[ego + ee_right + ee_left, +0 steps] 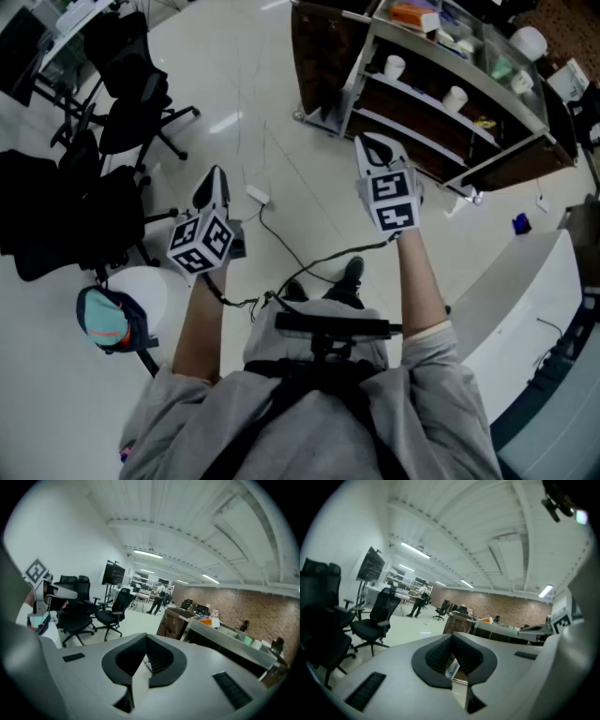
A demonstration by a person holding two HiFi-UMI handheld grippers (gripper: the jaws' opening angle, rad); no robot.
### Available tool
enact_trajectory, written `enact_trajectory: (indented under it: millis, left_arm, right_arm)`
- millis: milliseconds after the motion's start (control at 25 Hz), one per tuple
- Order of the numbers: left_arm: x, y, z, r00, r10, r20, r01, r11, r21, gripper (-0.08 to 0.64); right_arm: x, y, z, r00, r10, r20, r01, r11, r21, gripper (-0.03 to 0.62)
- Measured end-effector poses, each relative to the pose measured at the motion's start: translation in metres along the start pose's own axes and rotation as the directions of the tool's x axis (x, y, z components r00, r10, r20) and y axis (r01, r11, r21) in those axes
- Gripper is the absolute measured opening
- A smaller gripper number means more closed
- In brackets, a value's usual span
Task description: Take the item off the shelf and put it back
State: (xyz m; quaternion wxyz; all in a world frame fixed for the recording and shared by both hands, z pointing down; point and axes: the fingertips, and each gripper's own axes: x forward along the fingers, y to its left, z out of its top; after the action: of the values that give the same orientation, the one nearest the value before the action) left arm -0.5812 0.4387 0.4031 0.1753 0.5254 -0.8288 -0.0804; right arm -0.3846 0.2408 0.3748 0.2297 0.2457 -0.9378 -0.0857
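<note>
Closest below me sits the black camera mount (330, 328) on my chest harness, with my grey sleeves (441, 375) either side. Both forearms reach forward from there. My left gripper (215, 180) hangs over the pale floor (262, 94), jaws pressed together with nothing between them. My right gripper (374, 146) is further ahead, nosed towards the shelf (427, 141), its jaws likewise closed and empty. A black cable (309, 262) trails over the floor between my arms. Off to my left stands a white stool (150, 286) with something teal and orange against it, and past that are black office chairs (131, 84). Two white cups (395, 67) stand on the shelf's middle tier, well apart from both grippers. Farthest off, a person (157, 599) stands by desks, near a brick wall (234, 606).
</note>
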Motion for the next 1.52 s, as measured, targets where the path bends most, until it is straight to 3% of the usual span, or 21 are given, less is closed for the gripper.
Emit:
enact_trajectory:
  millis: [120, 240, 440, 640, 920, 1520]
  left_arm:
    - [0.015, -0.039, -0.007, 0.999, -0.036, -0.011, 0.037, 0.991, 0.126, 0.008]
    - [0.031, -0.081, -0.014, 0.996, -0.091, -0.021, 0.094, 0.970, 0.223, 0.008]
    - [0.061, -0.144, -0.032, 0.974, -0.213, -0.076, 0.225, 0.939, 0.260, 0.008]
    - [0.083, -0.181, -0.050, 0.955, -0.266, -0.128, 0.292, 0.918, 0.270, 0.008]
    - [0.108, -0.217, -0.069, 0.941, -0.293, -0.168, 0.330, 0.902, 0.277, 0.008]
    - [0.174, -0.327, -0.085, 0.931, -0.315, -0.184, 0.358, 0.885, 0.297, 0.008]
  right_arm:
    - [-0.019, -0.035, -0.030, 1.000, -0.020, 0.015, 0.017, 0.988, 0.153, 0.009]
    - [-0.042, -0.072, -0.067, 0.998, -0.066, 0.009, 0.060, 0.957, 0.283, 0.008]
    - [-0.079, -0.112, -0.126, 0.985, -0.168, -0.048, 0.174, 0.912, 0.371, 0.008]
    - [-0.100, -0.134, -0.164, 0.971, -0.217, -0.097, 0.238, 0.881, 0.409, 0.009]
    - [-0.113, -0.162, -0.190, 0.963, -0.242, -0.122, 0.271, 0.865, 0.422, 0.009]
    - [-0.109, -0.252, -0.221, 0.973, -0.204, -0.108, 0.231, 0.868, 0.440, 0.009]
